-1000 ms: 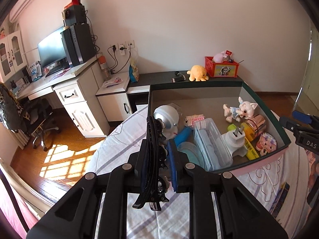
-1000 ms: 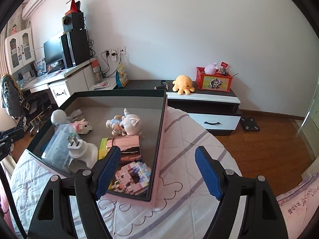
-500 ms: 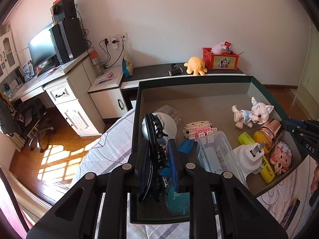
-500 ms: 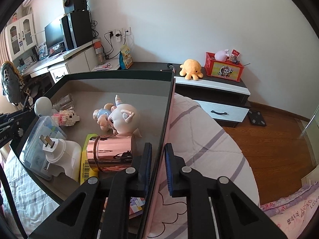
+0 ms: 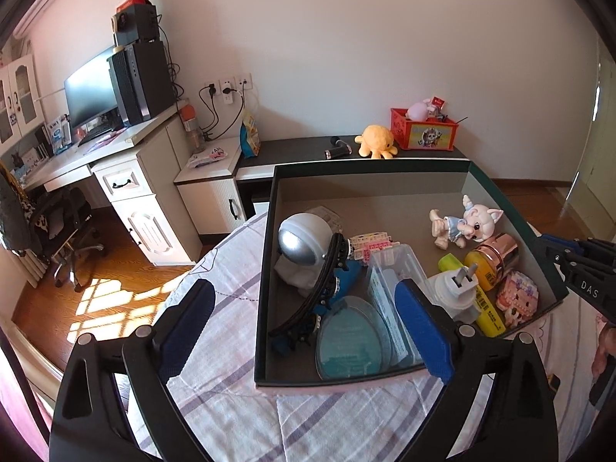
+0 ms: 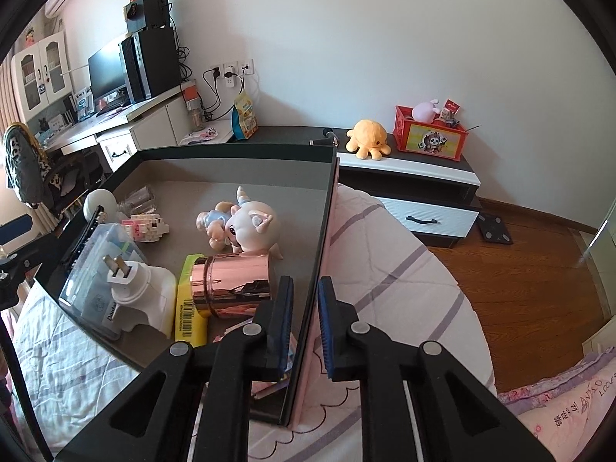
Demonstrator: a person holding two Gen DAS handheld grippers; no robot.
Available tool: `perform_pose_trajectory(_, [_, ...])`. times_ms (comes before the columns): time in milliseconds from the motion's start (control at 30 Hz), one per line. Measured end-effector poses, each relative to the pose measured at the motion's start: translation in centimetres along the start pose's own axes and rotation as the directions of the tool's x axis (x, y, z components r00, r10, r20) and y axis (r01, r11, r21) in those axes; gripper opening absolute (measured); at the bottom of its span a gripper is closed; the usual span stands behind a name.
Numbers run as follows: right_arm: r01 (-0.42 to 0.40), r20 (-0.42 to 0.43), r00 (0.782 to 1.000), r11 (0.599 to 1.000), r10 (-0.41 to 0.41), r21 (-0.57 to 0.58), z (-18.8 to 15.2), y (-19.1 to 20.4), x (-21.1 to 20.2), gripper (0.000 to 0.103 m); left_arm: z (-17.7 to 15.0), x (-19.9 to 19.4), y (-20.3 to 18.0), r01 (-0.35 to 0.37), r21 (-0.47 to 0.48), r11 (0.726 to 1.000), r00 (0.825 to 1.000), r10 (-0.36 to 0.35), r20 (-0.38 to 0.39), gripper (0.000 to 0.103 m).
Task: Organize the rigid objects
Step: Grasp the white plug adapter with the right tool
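A dark open box (image 5: 269, 208) sits on the bed and holds several small things. A black toothed arc piece (image 5: 321, 285) now lies inside it, leaning on a silver-faced astronaut toy (image 5: 304, 242). My left gripper (image 5: 304, 327) is open and empty, above the box's near-left corner. My right gripper (image 6: 304, 319) is shut on the box's right wall (image 6: 323, 231), one finger inside and one outside. In the right wrist view the box holds a pig figurine (image 6: 250, 227), a rose-gold tin (image 6: 235, 285) and a white plug (image 6: 134, 288).
The box also holds a clear plastic case (image 5: 389, 281), a teal oval lid (image 5: 350, 342), a yellow tube (image 5: 485, 304) and pink block toys (image 5: 516, 300). The bed's striped quilt (image 5: 231, 404) lies under it. A desk (image 5: 115, 154) and low cabinet (image 6: 415, 177) stand behind.
My left gripper opened and let the black arc piece go into the box. My right gripper closed on the box's right wall a second ago and still holds it.
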State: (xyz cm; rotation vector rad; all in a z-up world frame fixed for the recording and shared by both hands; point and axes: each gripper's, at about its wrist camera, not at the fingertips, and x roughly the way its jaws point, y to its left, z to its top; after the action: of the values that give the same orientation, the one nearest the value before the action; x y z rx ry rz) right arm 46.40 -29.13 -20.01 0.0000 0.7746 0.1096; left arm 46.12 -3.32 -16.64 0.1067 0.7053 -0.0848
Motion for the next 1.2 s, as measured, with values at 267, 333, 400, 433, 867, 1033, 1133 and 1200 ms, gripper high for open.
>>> perform_pose_trajectory(267, [-0.031,0.103,0.994,0.999,0.033,-0.014,-2.8,3.2,-8.5,0.015,-3.2,-8.4,-0.3,0.032,-0.034,0.999,0.995,-0.029,0.092,0.103])
perform_pose_trajectory(333, [-0.037,0.136,0.990,0.999,0.039,-0.016,-4.0,4.2,-11.0,0.037,-4.5,-10.9,-0.7,0.045,-0.035,0.998,0.992,-0.040,0.119,0.103])
perform_pose_trajectory(400, [-0.040,0.172,0.984,0.999,0.043,-0.019,-5.5,5.2,-13.6,0.058,-5.9,-13.2,-0.8,0.051,-0.032,0.998,0.988,-0.045,0.147,0.103])
perform_pose_trajectory(433, [-0.036,0.195,0.980,0.999,0.039,-0.018,-6.3,5.7,-15.1,0.065,-6.7,-14.4,-0.9,0.048,-0.030,0.998,0.987,-0.043,0.158,0.103])
perform_pose_trajectory(867, [-0.022,0.176,0.984,1.000,0.019,0.015,-15.2,9.4,-20.4,0.080,-15.1,-21.5,-0.8,0.042,-0.023,0.999,0.985,-0.037,0.169,0.103])
perform_pose_trajectory(1033, [-0.049,0.052,0.998,0.999,0.048,0.006,-16.4,10.8,-15.7,0.080,-15.6,-21.9,-0.1,0.034,-0.025,0.999,0.985,-0.029,0.167,0.103])
perform_pose_trajectory(1133, [-0.050,-0.004,0.999,0.999,0.050,0.005,-16.9,11.1,-13.0,0.080,-15.8,-21.7,0.3,0.031,-0.029,0.999,0.987,-0.025,0.159,0.103])
perform_pose_trajectory(1200, [-0.044,-0.031,0.999,0.999,0.044,0.008,-17.1,11.2,-11.5,0.080,-15.8,-21.3,0.4,0.023,-0.031,0.999,0.988,-0.018,0.153,0.103])
